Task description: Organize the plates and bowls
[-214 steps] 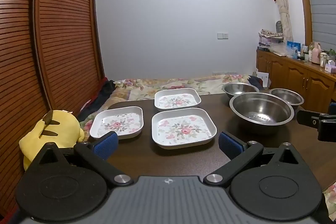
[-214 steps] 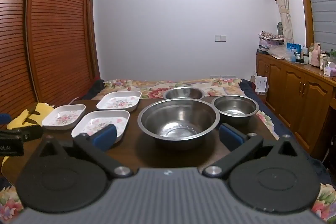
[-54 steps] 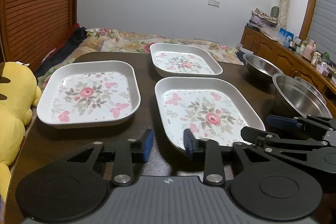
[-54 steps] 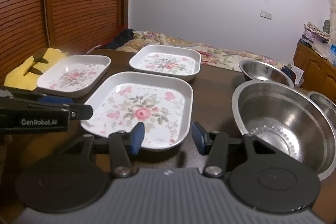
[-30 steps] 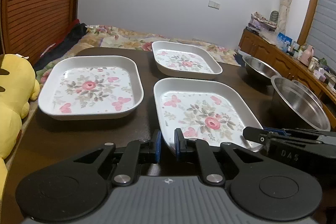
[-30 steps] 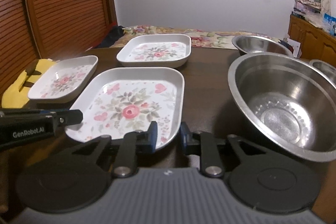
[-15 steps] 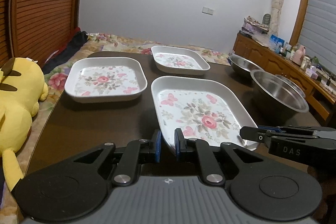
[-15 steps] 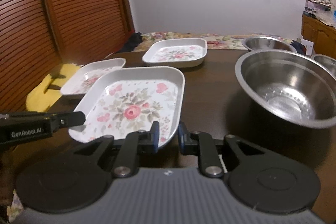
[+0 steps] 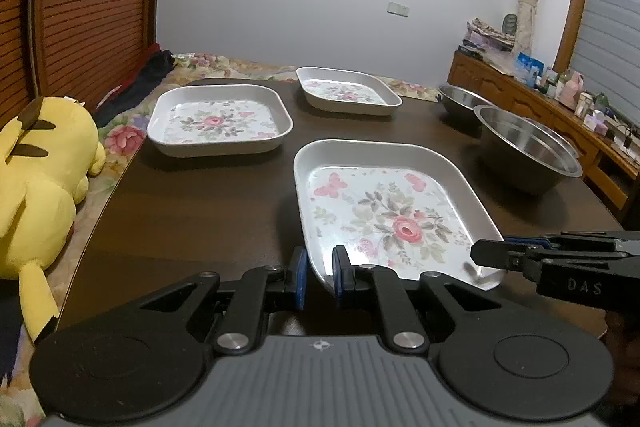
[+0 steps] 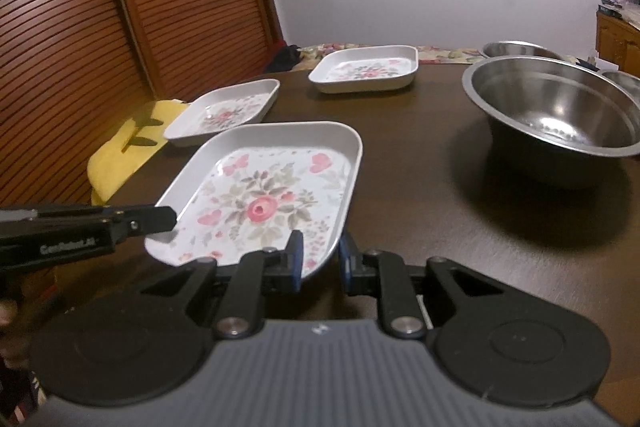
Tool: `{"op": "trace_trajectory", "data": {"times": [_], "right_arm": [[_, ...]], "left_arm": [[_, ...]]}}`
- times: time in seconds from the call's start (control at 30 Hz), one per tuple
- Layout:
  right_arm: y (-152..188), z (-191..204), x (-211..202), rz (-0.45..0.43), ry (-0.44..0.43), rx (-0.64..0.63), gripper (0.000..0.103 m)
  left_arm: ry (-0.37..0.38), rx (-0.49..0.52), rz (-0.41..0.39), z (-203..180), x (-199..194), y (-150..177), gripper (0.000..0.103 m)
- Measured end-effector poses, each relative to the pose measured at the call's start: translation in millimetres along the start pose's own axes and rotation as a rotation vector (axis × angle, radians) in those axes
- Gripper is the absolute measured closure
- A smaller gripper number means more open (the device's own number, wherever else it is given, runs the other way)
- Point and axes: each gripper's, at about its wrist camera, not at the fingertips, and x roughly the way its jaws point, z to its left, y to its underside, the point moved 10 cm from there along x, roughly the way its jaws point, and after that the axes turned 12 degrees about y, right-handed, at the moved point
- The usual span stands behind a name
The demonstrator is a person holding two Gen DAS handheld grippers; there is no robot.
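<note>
Nearest, the left tool (image 9: pixel 319 277) pinches the near-left corner of a white floral plate (image 9: pixel 384 215), its blue pads pressed on either side of the rim, while the right tool (image 10: pixel 319 257) clamps the near-right corner of the same plate (image 10: pixel 264 203). The plate is carried by its near edge between the two tools, its long axis running away from the person and its far end tilting slightly over the dark tabletop (image 9: pixel 200 211). In the left wrist view the right tool reaches in from the right and meets the plate's near-right corner; in the right wrist view the left tool comes in from the left to the opposite corner. To the plate's left a broad stretch of bare tabletop runs to the left edge, where a yellow plush toy (image 9: pixel 40 163) lies against it. To the right, well apart from the plate, stands a large steel bowl (image 10: pixel 556 115), with open tabletop between them. Farther off, a second floral plate (image 9: pixel 220 119) sits near the left edge, its long axis across the view, and a third floral plate (image 9: pixel 348 95) lies beyond near the far edge. Behind the large bowl a smaller steel bowl (image 9: pixel 456 99) sits close to the far right edge.
</note>
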Motion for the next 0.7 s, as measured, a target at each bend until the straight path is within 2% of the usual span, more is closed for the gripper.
{"op": "trace_trajectory", "data": {"times": [0.7], "right_arm": [[6.6,7.9,-0.6,-0.003,-0.005,-0.027,0.079]], "left_arm": [[-0.001,-0.040,-0.003,4.5,5.7,4.3,0.088]]}}
